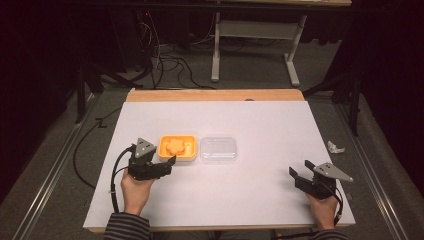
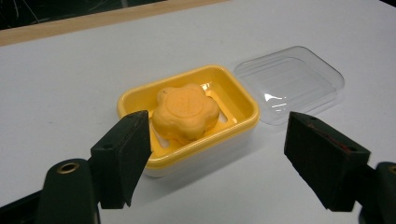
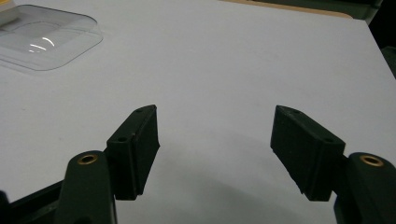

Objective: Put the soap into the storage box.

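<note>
A yellow soap dish [image 1: 192,145] [image 2: 233,95] sits left of the table's centre, holding an orange flower-shaped soap [image 1: 176,146] [image 2: 186,112]. Its clear plastic lid [image 1: 219,149] [image 2: 292,83] [image 3: 44,39] lies flat on the table just right of the dish. My left gripper [image 1: 169,163] [image 2: 219,158] is open, its jaws wide apart just in front of the dish's near side and touching nothing. Far off at the table's right front, my right gripper [image 1: 300,169] [image 3: 215,149] stands open over bare table, with nothing between its jaws.
The white table top [image 1: 260,120] has a wooden strip [image 1: 215,95] along its far edge. A crumpled white scrap [image 1: 335,147] lies on the floor off the right edge. Cables and a grey desk frame [image 1: 255,45] stand on the floor beyond.
</note>
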